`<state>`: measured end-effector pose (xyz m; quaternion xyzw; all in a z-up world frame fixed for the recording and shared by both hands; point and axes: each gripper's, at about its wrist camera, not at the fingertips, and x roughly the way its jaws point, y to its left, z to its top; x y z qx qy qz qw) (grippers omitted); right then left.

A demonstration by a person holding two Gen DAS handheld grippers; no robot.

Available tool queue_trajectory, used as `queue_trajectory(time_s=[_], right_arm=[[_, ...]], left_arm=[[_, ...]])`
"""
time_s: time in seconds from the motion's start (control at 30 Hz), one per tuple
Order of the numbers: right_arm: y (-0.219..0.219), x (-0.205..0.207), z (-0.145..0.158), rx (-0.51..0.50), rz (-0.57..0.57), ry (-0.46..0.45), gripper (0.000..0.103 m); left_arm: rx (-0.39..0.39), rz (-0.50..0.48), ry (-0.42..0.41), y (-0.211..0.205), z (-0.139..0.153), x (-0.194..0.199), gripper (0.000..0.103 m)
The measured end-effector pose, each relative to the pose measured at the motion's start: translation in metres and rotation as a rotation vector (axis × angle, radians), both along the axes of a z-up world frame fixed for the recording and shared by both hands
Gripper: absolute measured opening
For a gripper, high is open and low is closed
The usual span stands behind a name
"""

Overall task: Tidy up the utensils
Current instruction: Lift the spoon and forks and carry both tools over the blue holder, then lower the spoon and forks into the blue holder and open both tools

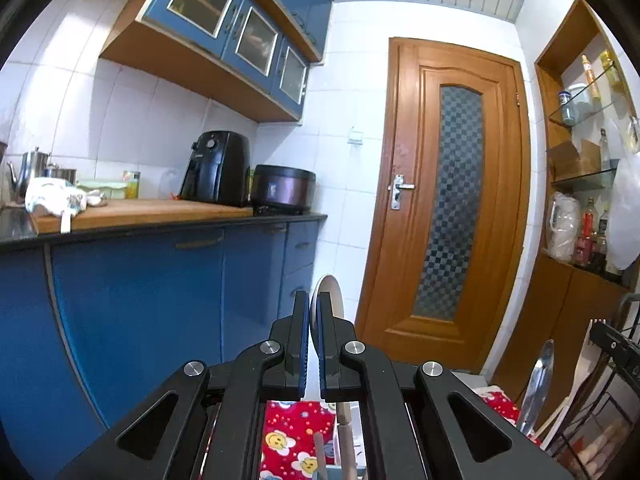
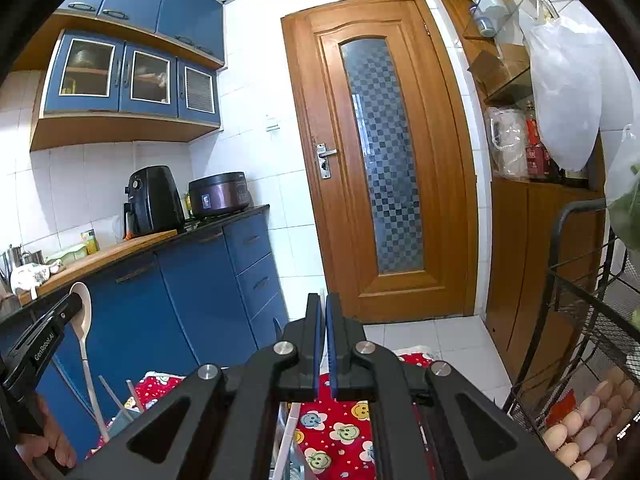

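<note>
Left wrist view: counter [image 1: 160, 220] far left w/ air fryer [image 1: 216, 168] & cooker [image 1: 282, 188], door [image 1: 448, 200] centre. Left gripper [image 1: 313, 312] has its jaws pinched on a pale wooden spoon [image 1: 330, 292]; bowl sticks up past the tips, handle hangs below over the red smiley cloth [image 1: 288, 432]. At right, a metal utensil blade [image 1: 538, 384] stands up in the right gripper.

Right wrist view: same spoon at left, gripped high near the bowl. Centre, right gripper [image 2: 323, 312] narrow, clamped on a thin utensil, edge-on, can't ID it here. Egg rack [image 2: 580, 420] at right.

Risks, prob.: spoon held near the top, so the long handle may swing & knock utensils below; thin edge-on grip may slip/twist; eggs nearby if the right hand drifts.
</note>
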<state>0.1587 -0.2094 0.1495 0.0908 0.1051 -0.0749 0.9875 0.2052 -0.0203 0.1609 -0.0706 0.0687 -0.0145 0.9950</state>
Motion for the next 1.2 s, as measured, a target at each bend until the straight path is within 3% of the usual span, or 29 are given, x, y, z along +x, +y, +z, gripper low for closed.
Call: queue_trajectory(time_s=[0.23, 0.53, 1.2], right_arm=[[0.005, 0.005, -0.013, -0.013, 0.018, 0.016, 0.004], [0.008, 0.008, -0.01, -0.014, 0.018, -0.004, 0.005], [0.012, 0.009, -0.03, 0.007, 0.079, 0.055, 0.005]], left_arm=[[-0.008, 0.0, 0.006, -0.001, -0.017, 0.003, 0.003], [-0.019, 0.023, -0.069, -0.001, -0.003, 0.003, 0.003], [0.012, 0.007, -0.051, -0.011, -0.036, -0.003, 0.003]])
